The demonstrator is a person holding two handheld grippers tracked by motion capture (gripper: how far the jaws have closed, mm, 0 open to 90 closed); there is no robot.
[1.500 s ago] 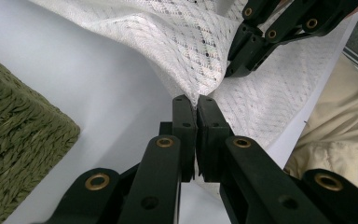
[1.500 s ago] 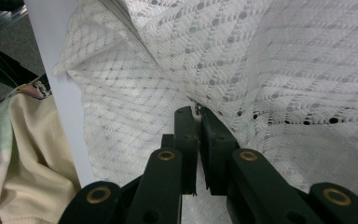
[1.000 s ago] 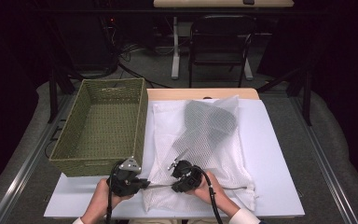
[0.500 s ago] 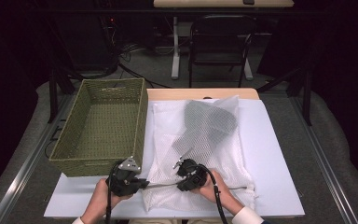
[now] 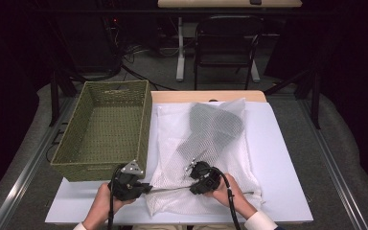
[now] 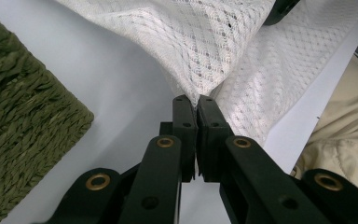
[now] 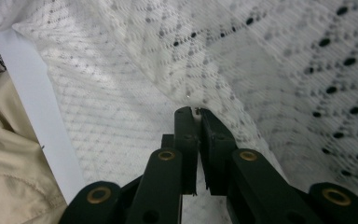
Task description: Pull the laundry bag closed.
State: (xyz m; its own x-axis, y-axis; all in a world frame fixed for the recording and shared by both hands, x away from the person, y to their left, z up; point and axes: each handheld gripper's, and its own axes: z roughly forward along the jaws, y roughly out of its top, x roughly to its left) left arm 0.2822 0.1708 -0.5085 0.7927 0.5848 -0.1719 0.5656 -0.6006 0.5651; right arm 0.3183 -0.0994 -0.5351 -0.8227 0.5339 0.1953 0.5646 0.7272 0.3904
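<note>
At the tabletop's six o'clock edge: my left gripper point(image 5: 146, 187) pinches the white mesh laundry bag point(image 5: 206, 158) corner, my right gripper point(image 5: 194, 184) its zipper pull at three o'clock; zipping in hand, I judge; next, steady sideways pull.

A dark garment point(image 5: 213, 127) shows only dimly through the mesh bag point(image 5: 172, 143).

Black left gripper point(image 5: 143, 188) and right gripper point(image 5: 193, 186) have brass-ringed screws, trailing black cables; white cuffs.
</note>
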